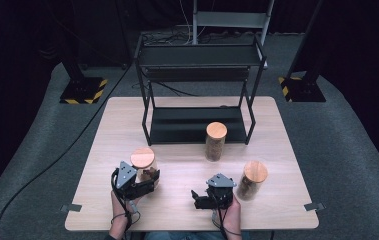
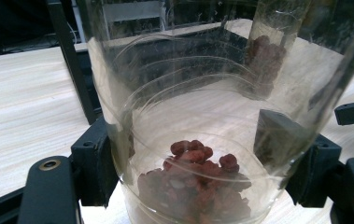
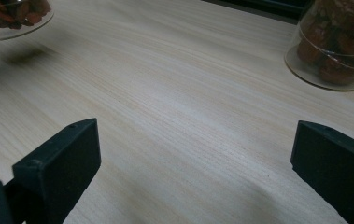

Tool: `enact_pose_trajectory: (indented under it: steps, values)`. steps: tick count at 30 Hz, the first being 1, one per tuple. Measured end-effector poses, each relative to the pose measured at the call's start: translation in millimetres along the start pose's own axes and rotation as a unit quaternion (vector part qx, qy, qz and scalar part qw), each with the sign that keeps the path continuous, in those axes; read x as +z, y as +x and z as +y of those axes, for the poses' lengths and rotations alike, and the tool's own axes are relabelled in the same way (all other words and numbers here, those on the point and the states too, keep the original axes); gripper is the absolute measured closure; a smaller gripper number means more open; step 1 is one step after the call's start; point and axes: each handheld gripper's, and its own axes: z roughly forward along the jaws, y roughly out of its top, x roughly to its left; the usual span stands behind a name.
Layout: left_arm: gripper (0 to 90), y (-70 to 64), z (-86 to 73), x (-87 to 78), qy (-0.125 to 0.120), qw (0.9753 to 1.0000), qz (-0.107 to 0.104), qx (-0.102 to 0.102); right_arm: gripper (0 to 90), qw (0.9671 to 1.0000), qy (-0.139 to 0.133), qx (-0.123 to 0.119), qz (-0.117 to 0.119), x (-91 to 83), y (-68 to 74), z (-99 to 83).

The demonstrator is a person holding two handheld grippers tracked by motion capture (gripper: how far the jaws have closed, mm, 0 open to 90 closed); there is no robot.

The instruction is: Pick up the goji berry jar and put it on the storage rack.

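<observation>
The left gripper (image 1: 144,182) has its jaws pinching a cork-lidded glass jar (image 1: 144,167) of dried red fruit at the counter's (image 1: 187,210) front left. The right gripper (image 1: 199,199) rests nearby, jaws spread over bare wood.

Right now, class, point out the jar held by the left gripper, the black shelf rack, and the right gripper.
held jar (image 1: 143,159), high view, wooden lid.
shelf rack (image 1: 197,56), high view, top shelf.
right gripper (image 1: 196,198), high view, between its jaw tips.
</observation>
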Motion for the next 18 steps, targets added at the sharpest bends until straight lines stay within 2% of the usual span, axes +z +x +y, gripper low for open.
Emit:
enact_pose_trajectory:
  steps: [18]
  values:
    - [24.5, 1.0, 3.2, 11.1, 0.006, 1.0, -0.003, 0.001, 0.9, 1.0, -0.003, 0.002, -0.002, -0.5, -0.4, -0.2]
